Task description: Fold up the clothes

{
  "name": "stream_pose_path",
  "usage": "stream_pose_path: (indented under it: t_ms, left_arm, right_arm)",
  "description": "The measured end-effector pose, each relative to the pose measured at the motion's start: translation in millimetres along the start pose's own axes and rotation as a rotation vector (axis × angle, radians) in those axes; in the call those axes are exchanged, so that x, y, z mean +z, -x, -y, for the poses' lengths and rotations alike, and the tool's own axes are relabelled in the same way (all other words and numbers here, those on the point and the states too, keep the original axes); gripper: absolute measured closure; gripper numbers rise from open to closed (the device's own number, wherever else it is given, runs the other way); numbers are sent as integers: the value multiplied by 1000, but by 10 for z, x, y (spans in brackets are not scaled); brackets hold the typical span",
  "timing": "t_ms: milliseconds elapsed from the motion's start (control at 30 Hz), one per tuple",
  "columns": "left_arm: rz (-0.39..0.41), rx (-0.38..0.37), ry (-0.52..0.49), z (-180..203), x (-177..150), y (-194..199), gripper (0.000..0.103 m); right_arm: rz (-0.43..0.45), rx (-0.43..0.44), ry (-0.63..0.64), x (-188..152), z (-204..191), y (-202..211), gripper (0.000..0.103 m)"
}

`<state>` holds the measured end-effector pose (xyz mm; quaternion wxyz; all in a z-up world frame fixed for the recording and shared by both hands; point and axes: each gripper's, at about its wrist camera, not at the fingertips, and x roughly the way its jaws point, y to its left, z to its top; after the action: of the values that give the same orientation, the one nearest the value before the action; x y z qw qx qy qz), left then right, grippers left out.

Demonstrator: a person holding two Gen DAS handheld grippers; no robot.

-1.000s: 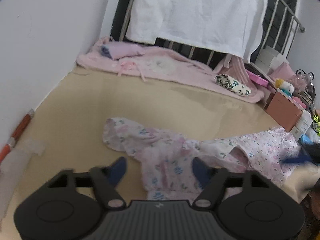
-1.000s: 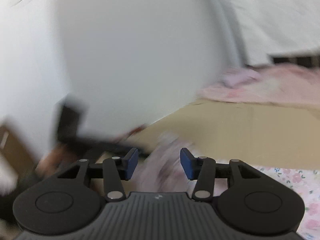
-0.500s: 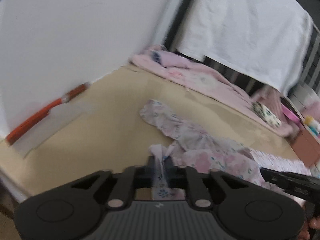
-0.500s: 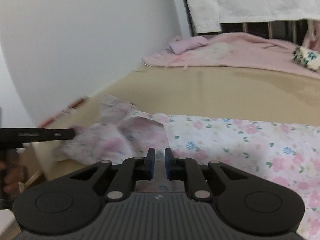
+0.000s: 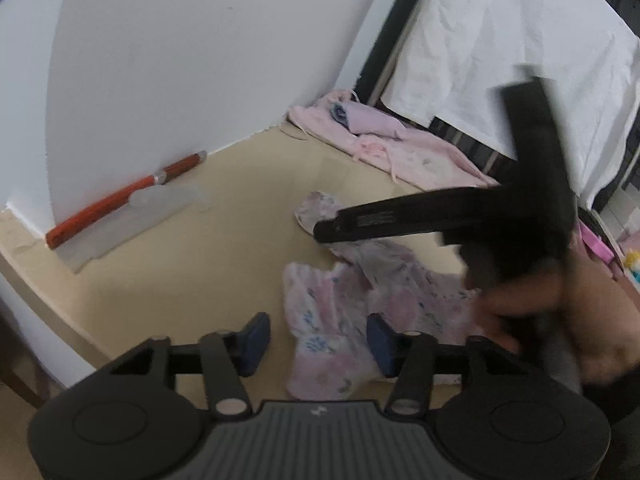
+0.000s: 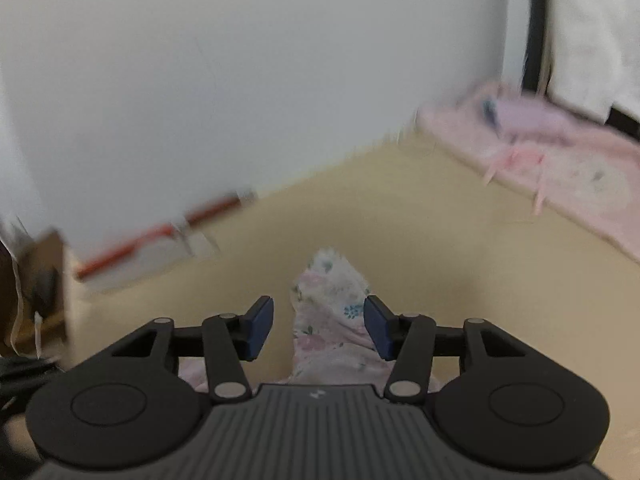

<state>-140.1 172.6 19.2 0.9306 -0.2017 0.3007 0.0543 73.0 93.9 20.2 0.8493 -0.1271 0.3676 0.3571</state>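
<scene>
Both grippers have let go: left gripper [image 5: 318,338] and right gripper [image 6: 319,327] are opening around the floral garment [image 5: 352,300], bunched near-right on the tan mat [image 5: 192,264], apparently needing regrasping.

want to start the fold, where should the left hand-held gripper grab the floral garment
Take the floral garment by its near hem corner, coming from above and the near side. That edge lies flat and free on the tan surface, right between the opening left hand-held gripper fingers.
</scene>
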Motion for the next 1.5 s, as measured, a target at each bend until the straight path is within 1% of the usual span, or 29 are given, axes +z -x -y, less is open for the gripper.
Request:
stream_pose_path:
  t_ms: [33, 67, 100, 133, 200, 267, 367, 467, 500, 600, 700, 733, 767, 800, 833, 867, 900, 967, 1033, 1067, 1100, 1167, 1233, 1267, 1300, 1333, 1367, 1400, 1500]
  left_arm:
    - [-8, -13, 5, 3, -17, -16, 86]
    - [-14, -27, 15, 4, -29, -30, 94]
    - [-12, -41, 51, -8, -22, -29, 94]
    - [-10, -55, 87, -20, -15, -28, 96]
    - [-1, -85, 158, -36, 6, -18, 100]
    - [74, -135, 188, 99, 108, 115, 100]
    - [187, -284, 144, 580, 234, 329, 101]
    - [185, -494, 80, 1272, 181, 352, 101]
    - [165, -545, 37, 1539, 102, 312, 101]
    - [56, -660, -77, 2237, -346, -10, 100]
    - [-112, -700, -174, 2653, -793, -398, 92]
    - [-160, -698, -169, 2632, -851, -457, 90]
    - [-202, -702, -159, 2599, -896, -501, 87]
    - [-208, -733, -134, 2497, -870, -463, 82]
    - [-189, -773, -125, 2374, -793, -377, 66]
    - [-165, -810, -119, 2249, -713, -285, 52]
    - [-113, -832, -126, 2111, -614, -170, 48]
    - [3, -816, -213, 1889, -344, -24, 32]
    - [96, -750, -380, 1810, -91, 14, 25]
    - [103, -706, -465, 1887, 4, -108, 21]
    - [109, -661, -549, 1963, 98, -230, 20]
    - [75, -591, -689, 2161, 214, -565, 20]
    - [-60, -563, -757, 2382, 223, -992, 22]
    - [-135, -558, -775, 2453, 229, -1198, 24]
    - [-184, -570, -771, 2424, 193, -1296, 28]
    - [-233, -580, -766, 2394, 156, -1394, 46]
    - [-282, -591, -761, 2365, 120, -1493, 57]
    - [-319, -599, -759, 2331, 85, -1568, 57]
    - [-297, -556, -730, 2138, 22, -1386, 62]
  right_arm:
    - [-5, -12, -12, -12, -1, -63, 76]
    - [5, -14, -33, -38, 18, -49, 82]
    - [14, -12, -58, -63, 47, -13, 94]
    - [23, -9, -84, -89, 77, 23, 100]
    - [63, -5, -139, -140, 173, 150, 101]
    - [164, -12, -208, -170, 366, 476, 101]
    - [356, -59, -338, -421, 693, 1271, 101]
    - [507, -148, -504, -954, 1120, 2084, 101]
    - [531, -178, -558, -1154, 1262, 2280, 101]
    - [485, -298, -705, -1831, 1636, 2512, 101]
    - [418, -379, -815, -2421, 1902, 2620, 97]
    - [403, -395, -849, -2575, 1942, 2643, 96]
    - [408, -402, -882, -2715, 1960, 2702, 89]
    - [428, -396, -886, -2816, 1942, 2778, 77]
    - [451, -387, -875, -2900, 1909, 2855, 68]
    - [479, -394, -856, -2964, 1852, 2948, 54]
    - [504, -413, -825, -3013, 1761, 3040, 53]
    - [531, -410, -766, -3051, 1618, 3185, 53]
    - [530, -320, -715, -3038, 1491, 3219, 53]
    - [526, -269, -690, -3028, 1435, 3226, 48]
    - [522, -219, -665, -3017, 1379, 3234, 37]
    - [485, -194, -654, -2968, 1351, 3135, 27]
    - [440, -245, -689, -2905, 1406, 2939, 28]
    - [420, -269, -705, -2881, 1443, 2843, 35]
    - [401, -291, -719, -2860, 1482, 2746, 53]
    - [376, -321, -720, -2834, 1510, 2666, 60]
    - [349, -355, -713, -2805, 1533, 2595, 67]
    - [317, -378, -704, -2780, 1553, 2530, 76]
    - [255, -395, -642, -2623, 1649, 2398, 81]
